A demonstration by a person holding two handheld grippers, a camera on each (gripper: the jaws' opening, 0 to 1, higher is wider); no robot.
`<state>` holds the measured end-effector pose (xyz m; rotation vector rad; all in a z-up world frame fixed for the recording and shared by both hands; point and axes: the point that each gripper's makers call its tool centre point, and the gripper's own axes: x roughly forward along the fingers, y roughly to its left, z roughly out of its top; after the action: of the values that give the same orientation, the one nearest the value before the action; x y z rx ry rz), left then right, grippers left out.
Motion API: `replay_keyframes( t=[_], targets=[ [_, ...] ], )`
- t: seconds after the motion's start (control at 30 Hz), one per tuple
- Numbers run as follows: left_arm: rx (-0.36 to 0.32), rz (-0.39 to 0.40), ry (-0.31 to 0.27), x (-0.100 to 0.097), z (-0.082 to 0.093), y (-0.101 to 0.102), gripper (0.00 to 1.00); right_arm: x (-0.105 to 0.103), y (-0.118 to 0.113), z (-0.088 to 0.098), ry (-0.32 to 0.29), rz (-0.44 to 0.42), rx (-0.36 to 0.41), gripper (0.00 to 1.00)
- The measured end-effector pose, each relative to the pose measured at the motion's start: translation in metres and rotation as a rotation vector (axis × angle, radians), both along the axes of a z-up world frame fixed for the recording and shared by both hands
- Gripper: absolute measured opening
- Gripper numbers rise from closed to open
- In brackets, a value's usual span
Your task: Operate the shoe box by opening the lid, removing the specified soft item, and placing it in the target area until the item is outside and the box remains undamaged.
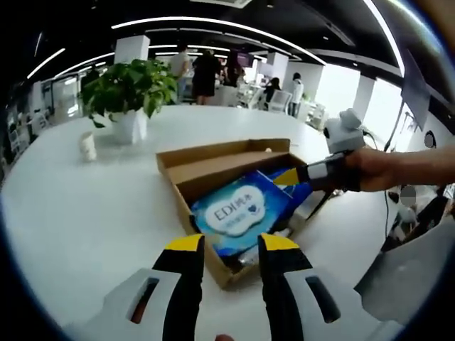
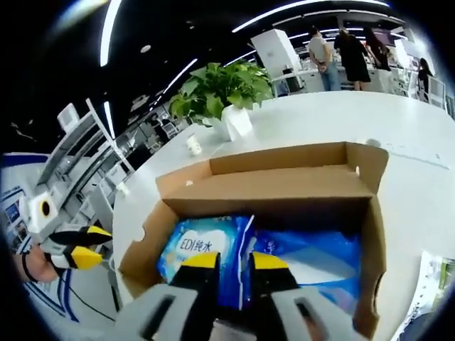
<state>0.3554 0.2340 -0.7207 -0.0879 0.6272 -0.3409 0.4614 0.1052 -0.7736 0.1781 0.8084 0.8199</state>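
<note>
An open brown cardboard shoe box lies on the white table. Inside it are a light blue soft pack printed "EDI" and a darker blue pack. My left gripper hovers open just before the box's near wall, and it appears at the left edge of the right gripper view. My right gripper reaches into the box, its jaws close together on the edge of the light blue pack. A hand brings it in from the right in the left gripper view.
A potted green plant and a small white cup stand on the round white table beyond the box. A printed packet lies right of the box. People stand by desks far behind.
</note>
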Motion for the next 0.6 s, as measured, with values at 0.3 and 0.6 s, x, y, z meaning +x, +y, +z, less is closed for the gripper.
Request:
replay_keyframes(
  t=[0.3,0.6],
  targets=[
    [0.009,0.020,0.002,-0.005,0.002,0.012,0.30,-0.012,0.008,-0.003,0.024,0.006,-0.003,0.13],
    [0.011,0.022,0.007,-0.007,0.001,0.014,0.30,-0.018,0.006,-0.006,0.007,0.008,-0.067,0.02]
  ],
)
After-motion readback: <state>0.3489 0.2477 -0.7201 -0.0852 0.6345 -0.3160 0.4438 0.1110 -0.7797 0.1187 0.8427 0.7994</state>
